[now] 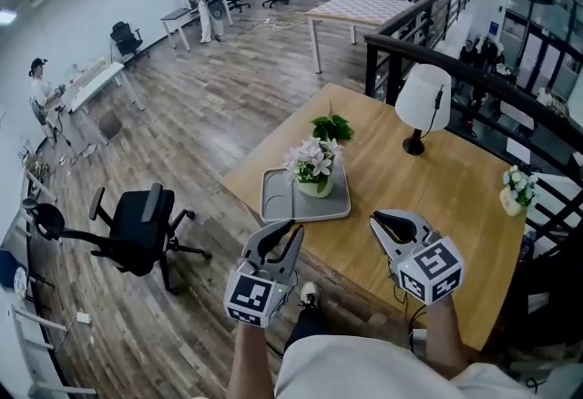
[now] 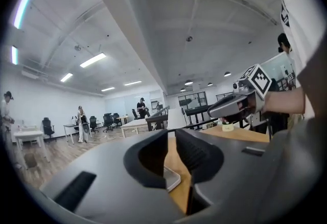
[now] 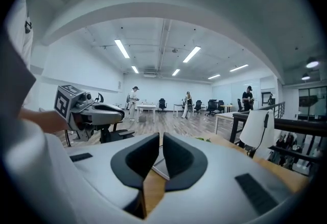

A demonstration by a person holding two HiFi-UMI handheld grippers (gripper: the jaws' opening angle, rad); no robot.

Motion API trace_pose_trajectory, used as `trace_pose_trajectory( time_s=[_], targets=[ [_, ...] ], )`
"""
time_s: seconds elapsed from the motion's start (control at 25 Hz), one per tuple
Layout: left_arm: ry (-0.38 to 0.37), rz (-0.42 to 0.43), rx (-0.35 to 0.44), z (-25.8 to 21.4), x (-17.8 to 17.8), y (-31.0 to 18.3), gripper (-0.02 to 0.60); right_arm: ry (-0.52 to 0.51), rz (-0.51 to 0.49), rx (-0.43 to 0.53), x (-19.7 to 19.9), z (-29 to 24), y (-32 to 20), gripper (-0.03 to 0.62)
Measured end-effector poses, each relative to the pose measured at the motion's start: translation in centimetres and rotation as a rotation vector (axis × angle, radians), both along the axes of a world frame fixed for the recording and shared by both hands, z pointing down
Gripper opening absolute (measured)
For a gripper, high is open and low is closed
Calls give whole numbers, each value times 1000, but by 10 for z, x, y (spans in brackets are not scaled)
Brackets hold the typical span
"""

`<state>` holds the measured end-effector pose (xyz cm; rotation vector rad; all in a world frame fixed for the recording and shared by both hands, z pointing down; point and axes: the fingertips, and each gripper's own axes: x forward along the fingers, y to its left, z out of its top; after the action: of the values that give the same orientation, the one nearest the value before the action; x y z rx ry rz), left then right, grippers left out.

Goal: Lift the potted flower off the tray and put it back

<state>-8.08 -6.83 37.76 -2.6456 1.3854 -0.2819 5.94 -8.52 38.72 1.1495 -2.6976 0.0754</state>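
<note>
The potted flower [image 1: 313,168], white blooms in a pale pot, stands upright at the far right of the grey tray [image 1: 273,202] on the wooden table [image 1: 428,179]. Both grippers hang in the air on the near side of the table, well short of the tray and touching nothing. My left gripper [image 1: 288,233] points at the tray's near edge; its jaws stand a narrow gap apart with nothing between them, and a corner of the tray [image 2: 172,179] shows through the gap. My right gripper [image 1: 390,220] is to the right, its jaws all but meeting and empty.
A white table lamp [image 1: 424,101] and a small green plant [image 1: 332,127] stand behind the tray. A second flower pot [image 1: 516,189] sits at the table's right edge by the black railing [image 1: 428,49]. A black office chair [image 1: 137,229] stands on the floor to the left.
</note>
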Motion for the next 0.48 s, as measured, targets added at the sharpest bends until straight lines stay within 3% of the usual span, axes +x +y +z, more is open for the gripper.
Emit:
trace_pose_trajectory(
  time_s=[0.12, 0.48],
  targets=[
    [-14, -13, 20, -7, -1, 1, 28, 16, 11, 24, 4, -13, 3, 35],
    [-58, -20, 18, -19, 9, 11, 26, 31, 24, 60, 12, -25, 16, 21]
  ],
)
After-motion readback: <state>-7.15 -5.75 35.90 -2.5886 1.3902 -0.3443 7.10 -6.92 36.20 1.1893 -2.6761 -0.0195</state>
